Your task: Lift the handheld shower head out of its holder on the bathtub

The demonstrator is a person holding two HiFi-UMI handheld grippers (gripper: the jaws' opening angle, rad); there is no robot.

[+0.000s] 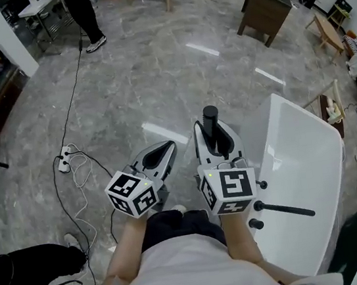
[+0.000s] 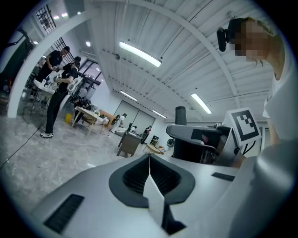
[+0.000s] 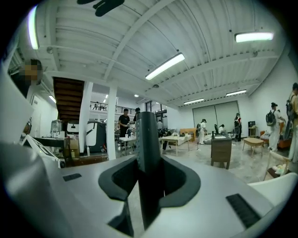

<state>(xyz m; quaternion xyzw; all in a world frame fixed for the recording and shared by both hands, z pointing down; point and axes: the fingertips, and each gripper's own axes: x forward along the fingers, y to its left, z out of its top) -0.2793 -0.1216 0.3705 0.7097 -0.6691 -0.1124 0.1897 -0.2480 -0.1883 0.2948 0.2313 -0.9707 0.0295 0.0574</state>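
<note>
Head view, floor left: power strip [image 1: 65, 163] with a cable, well apart from the work.
Left gripper [image 1: 165, 148]: jaws pressed together with nothing between them; its own view [image 2: 149, 160] shows only a thin seam. It hangs over bare floor, just beside the right one.
Right gripper [image 1: 214, 133]: pinching a black rod, which I take to be the shower head [image 1: 210, 115]. In the right gripper view [image 3: 148, 179] the rod [image 3: 148, 135] stands straight up between the jaws and pokes out past the tips.
Task thing, place: in the right grip, over the floor, left of the tub and apart from it. No hose shows in any view.
Tub fittings: black lever [image 1: 285, 209] and knob [image 1: 256, 224] on the tub rim near the person. Can't tell which one is the holder.
Bathtub [image 1: 300, 153]: white, glossy, at right, nothing in it.
Progress (guess): the head looks already out of its holder, so the lift is done or nearly done.
Handling (guess): stiff, slim, smooth rod, likely light. The finish looks slick, so it may twist or slide in the pads.
Where to hold (guess): mid-shaft, squarely across the pads, as it sits now. Gripping an end would let it lever out.
Risk (guess): an unseen hose could tug it back, and knocking the tub rim could mark it.
</note>
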